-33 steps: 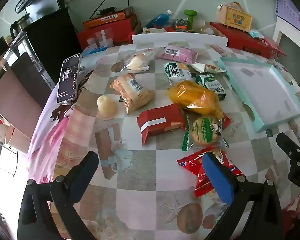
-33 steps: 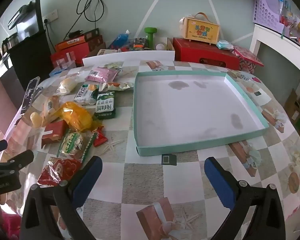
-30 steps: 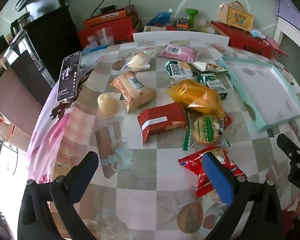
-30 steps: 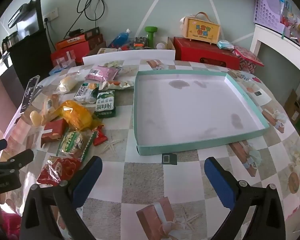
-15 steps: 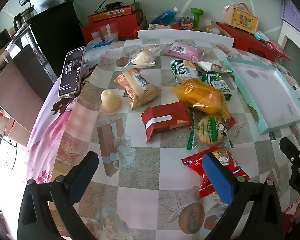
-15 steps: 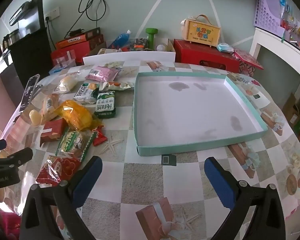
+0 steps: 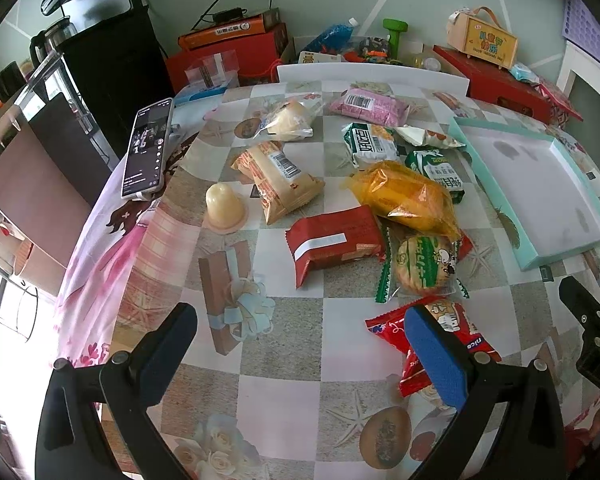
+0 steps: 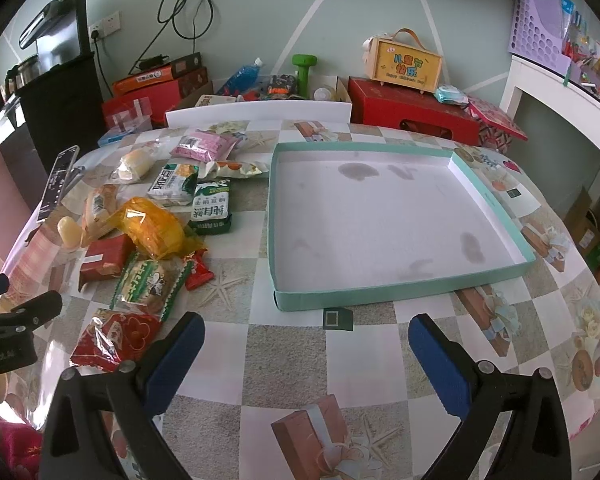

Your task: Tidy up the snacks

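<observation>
Several snack packets lie loose on the table's left half: a red packet (image 7: 334,238), an orange bag (image 7: 406,196), a round green-wrapped cracker (image 7: 424,264), a red "nice" packet (image 7: 466,334), a pink packet (image 7: 366,106) and a jelly cup (image 7: 224,204). An empty teal tray (image 8: 380,296) lies on the right half. My left gripper (image 7: 300,344) is open and empty above the near table; its right finger overlaps the red "nice" packet. My right gripper (image 8: 306,352) is open and empty, in front of the tray's near wall.
A phone (image 7: 146,148) lies at the table's left edge. A white chair back (image 8: 256,114) stands behind the table. Red boxes (image 8: 412,106), a yellow gift box (image 8: 406,60) and a dumbbell (image 8: 304,68) sit beyond it. A black cabinet (image 8: 60,100) stands far left.
The left gripper has drawn back and risen a little, so the snacks sit slightly farther off. The right gripper has barely moved. Both stay open and empty.
</observation>
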Demonstrator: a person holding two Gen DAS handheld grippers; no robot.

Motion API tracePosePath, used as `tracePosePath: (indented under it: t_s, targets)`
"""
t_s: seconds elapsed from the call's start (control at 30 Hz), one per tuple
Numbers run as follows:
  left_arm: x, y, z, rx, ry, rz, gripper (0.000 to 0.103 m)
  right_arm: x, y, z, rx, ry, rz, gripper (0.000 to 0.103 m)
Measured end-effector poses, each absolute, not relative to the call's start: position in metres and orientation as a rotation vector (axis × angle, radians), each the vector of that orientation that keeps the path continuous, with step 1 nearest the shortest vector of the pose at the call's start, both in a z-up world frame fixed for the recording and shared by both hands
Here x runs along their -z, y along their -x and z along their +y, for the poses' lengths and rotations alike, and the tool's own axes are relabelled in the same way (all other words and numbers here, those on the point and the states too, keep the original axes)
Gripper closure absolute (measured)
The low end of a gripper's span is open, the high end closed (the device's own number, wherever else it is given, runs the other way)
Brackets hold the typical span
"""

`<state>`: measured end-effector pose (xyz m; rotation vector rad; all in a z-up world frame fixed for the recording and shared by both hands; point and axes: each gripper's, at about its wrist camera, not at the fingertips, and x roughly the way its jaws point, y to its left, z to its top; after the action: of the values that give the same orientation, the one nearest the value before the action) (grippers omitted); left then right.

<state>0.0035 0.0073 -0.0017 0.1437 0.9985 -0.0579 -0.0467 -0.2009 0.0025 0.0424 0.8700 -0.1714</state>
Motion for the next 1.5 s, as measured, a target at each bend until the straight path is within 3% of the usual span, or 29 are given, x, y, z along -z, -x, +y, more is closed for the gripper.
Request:
tracePosePath:
  t_s: [1.5]
  targets:
    - [0.0043, -0.0025, 0.0119, 0.039, -0.132, 0.999, 0.0, -0.0028, 0.0471, -0.2005, 0.173, -0.043, 0.868, 0.0]
